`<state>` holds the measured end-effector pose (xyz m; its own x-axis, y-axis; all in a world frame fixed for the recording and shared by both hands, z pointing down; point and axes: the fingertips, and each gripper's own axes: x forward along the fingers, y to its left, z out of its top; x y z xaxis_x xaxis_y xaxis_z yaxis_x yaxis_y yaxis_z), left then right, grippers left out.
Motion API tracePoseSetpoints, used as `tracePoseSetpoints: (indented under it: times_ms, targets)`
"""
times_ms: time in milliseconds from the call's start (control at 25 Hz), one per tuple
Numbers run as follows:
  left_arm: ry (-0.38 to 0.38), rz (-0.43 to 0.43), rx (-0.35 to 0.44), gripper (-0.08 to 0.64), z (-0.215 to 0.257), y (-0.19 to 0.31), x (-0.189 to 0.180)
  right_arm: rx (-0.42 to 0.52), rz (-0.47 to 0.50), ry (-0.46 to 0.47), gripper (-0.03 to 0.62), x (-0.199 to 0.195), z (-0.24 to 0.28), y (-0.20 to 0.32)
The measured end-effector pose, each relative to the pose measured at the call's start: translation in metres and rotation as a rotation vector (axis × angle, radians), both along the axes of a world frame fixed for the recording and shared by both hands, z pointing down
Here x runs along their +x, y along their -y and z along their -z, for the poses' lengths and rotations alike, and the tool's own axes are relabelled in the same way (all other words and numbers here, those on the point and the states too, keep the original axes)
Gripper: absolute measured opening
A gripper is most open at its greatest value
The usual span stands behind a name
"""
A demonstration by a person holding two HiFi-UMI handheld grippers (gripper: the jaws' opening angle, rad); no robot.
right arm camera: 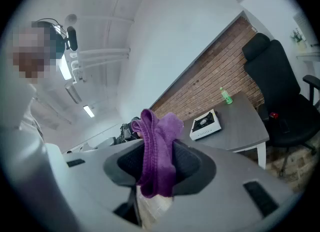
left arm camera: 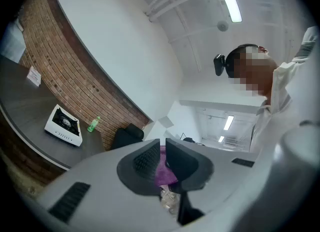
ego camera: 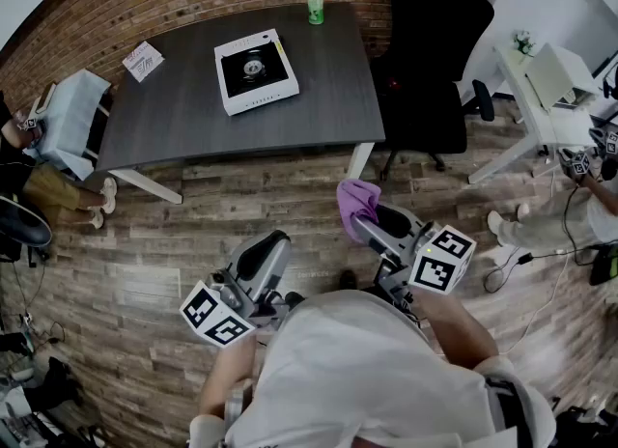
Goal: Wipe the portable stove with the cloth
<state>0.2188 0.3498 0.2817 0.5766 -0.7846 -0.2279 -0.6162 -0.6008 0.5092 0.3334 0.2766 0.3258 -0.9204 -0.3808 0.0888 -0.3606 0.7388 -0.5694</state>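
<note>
Portable stove (ego camera: 256, 71): square white casing, black recessed top, one round burner at its centre with a pan support around it. A row of small dark marks runs along the front rim, too small to read. It lies flat on the dark grey table (ego camera: 328, 98), left of centre, at about 11 o'clock from the person in the head view and well apart from both grippers. Green plastic bottle (ego camera: 315, 4): upright near the table's far edge, at 1 o'clock from the stove, label not legible. Sheet of paper (ego camera: 143, 60): at 9 o'clock from the stove near the table's left corner, handwriting on it unreadable. Black office chair (ego camera: 435, 60): at 3 o'clock from the table. Cloth (right arm camera: 157, 126): purple towelling with a stitched hem, bunched and folded. It is pinched between the closed pads of the right gripper (right arm camera: 160, 148), sticking up above them and hanging below. Left gripper (left arm camera: 162, 148): jaws brought together with only a slit between. A sliver of purple shows through that slit, and whether it lies within the jaws or beyond them cannot be told. Both grippers are held over wood-plank floor (ego camera: 241, 205), short of the table.
</note>
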Motion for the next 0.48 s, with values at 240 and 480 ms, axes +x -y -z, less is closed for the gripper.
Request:
tracePoseSetpoints:
  times_ms: [240,480]
  targets:
    - [-0.002,-0.003,-0.004,0.041,-0.0008,0.0007,-0.0003,-0.002,0.009,-0.010,0.155,-0.0030,-0.0015,-0.0003]
    - [-0.001,-0.010,-0.011,0.041,-0.0028,-0.0012,0.0013,0.014,0.016,-0.027,0.153,-0.0047,-0.0014,-0.0034]
